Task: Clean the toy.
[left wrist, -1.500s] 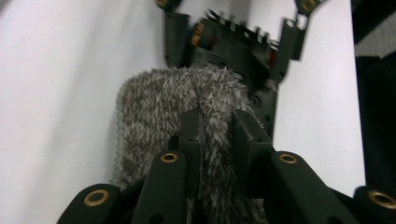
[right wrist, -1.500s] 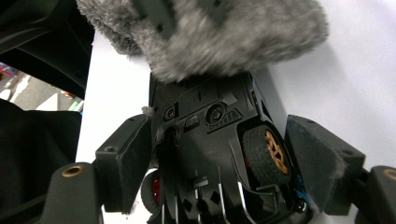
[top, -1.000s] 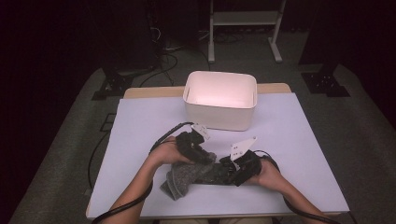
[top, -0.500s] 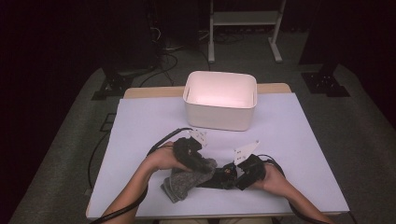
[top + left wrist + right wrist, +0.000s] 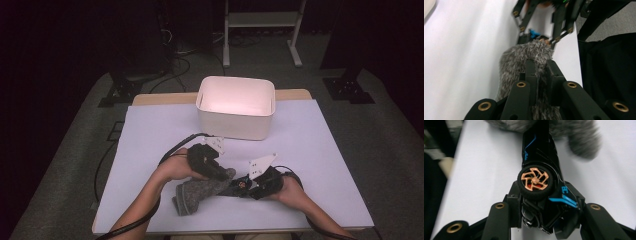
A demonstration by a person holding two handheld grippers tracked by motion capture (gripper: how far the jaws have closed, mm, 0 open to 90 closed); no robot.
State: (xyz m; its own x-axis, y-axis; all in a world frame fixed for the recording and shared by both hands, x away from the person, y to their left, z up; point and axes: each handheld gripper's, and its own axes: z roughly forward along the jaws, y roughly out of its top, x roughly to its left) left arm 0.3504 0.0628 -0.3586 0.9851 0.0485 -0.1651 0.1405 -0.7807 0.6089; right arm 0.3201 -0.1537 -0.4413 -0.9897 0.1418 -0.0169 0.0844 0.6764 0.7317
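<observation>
Left gripper pinches the grey fuzzy pouch between closed jaws; right gripper clamps the black toy car, nose buried in that pouch ahead.

High view: overhead light falls on the table, whose pale surface is evenly bright, while the floor and the far background sink into near black. The white bin at the far edge glows pinkish inside, slightly overexposed. Detail is soft and grainy.

Left gripper view: the grey fuzzy cloth is sharp, and the table's bare surface washes out to white.

Right gripper view: the toy car with its copper wheel is crisp; the frame's top and left edges blur.
</observation>
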